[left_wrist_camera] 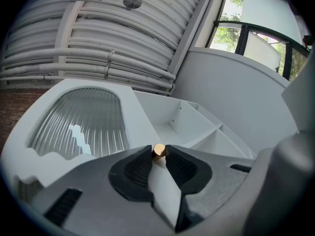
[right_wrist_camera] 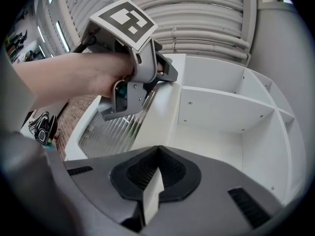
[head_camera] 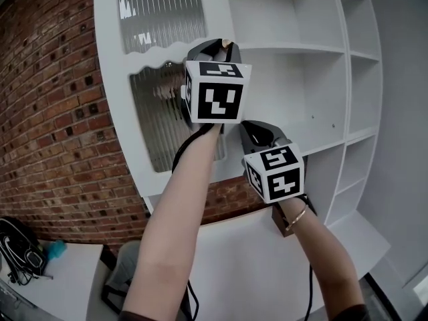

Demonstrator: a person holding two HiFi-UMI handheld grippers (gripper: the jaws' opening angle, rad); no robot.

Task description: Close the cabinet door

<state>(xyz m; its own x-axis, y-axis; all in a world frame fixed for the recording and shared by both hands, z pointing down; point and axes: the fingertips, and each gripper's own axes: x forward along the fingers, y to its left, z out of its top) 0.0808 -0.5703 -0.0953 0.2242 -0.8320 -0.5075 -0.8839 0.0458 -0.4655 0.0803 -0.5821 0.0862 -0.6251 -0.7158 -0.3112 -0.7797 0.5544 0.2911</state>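
Right gripper (right_wrist_camera: pixel 157 152): lower centre-right of the head view, jaws together, nothing between them. Idle, just below the left one.

Left gripper (left_wrist_camera: pixel 158 154): upper centre of the head view, pads clamped on the small brass knob (left_wrist_camera: pixel 159 149). Grip is only at the jaw tips.

Knob sits on the free edge of the cabinet door (head_camera: pixel 112 59), about mid-height. The door is open and fills the left half of the head view. It has a white frame with two ribbed glass panels (head_camera: pixel 160 126), one above the other. Can't see the hinges.

Handling, my read:
- Door is a stiff panel, probably moderate weight with the glass. It should swing freely.
- Knob is round, smooth metal and tiny, so it could slip under side load. Push along the swing arc, don't twist.
- Glass is the fragile part. If a second contact is needed, use the white frame, not the panels.
- Slow down near the end, no slam.

Behind it, the cabinet's open shelves (head_camera: pixel 287 47) take the right half of the frame, all bare. Brick wall (head_camera: pixel 47 112) is at far left.
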